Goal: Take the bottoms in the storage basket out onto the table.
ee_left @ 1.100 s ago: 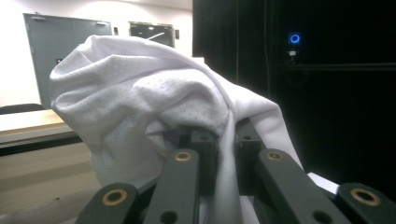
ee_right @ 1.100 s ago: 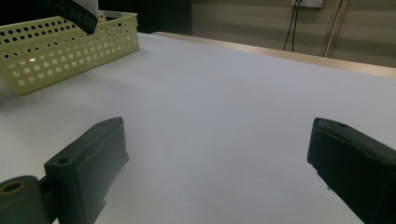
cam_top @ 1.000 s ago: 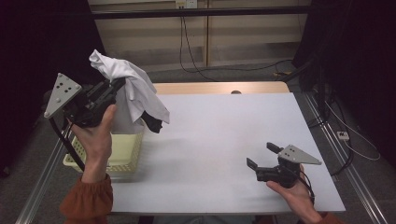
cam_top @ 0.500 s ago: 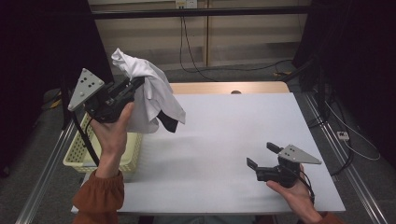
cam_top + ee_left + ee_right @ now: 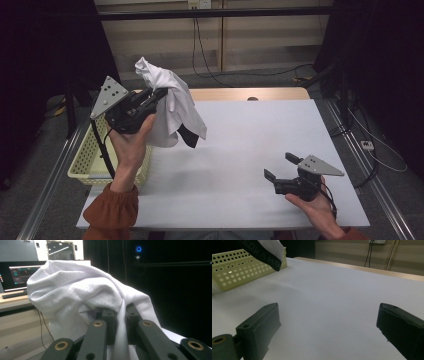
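Note:
My left gripper (image 5: 161, 93) is raised above the table's left side, shut on a white mesh garment (image 5: 172, 107) that hangs down from it with a black band at its lower edge. In the left gripper view the white garment (image 5: 75, 297) is pinched between the two black jaws and drapes over them. My right gripper (image 5: 281, 166) rests low over the front right of the white table (image 5: 250, 145), open, with nothing between its jaws. In the right gripper view the garment's black band (image 5: 265, 255) hangs at the top left.
A pale yellow perforated basket (image 5: 87, 160) stands at the table's left edge, below my left hand; the basket (image 5: 239, 267) also appears at the left of the right gripper view. Cables run along the floor behind the table.
My left gripper has carried the white garment up out of the basket and to the right, over the table's edge. The right gripper has stayed still.

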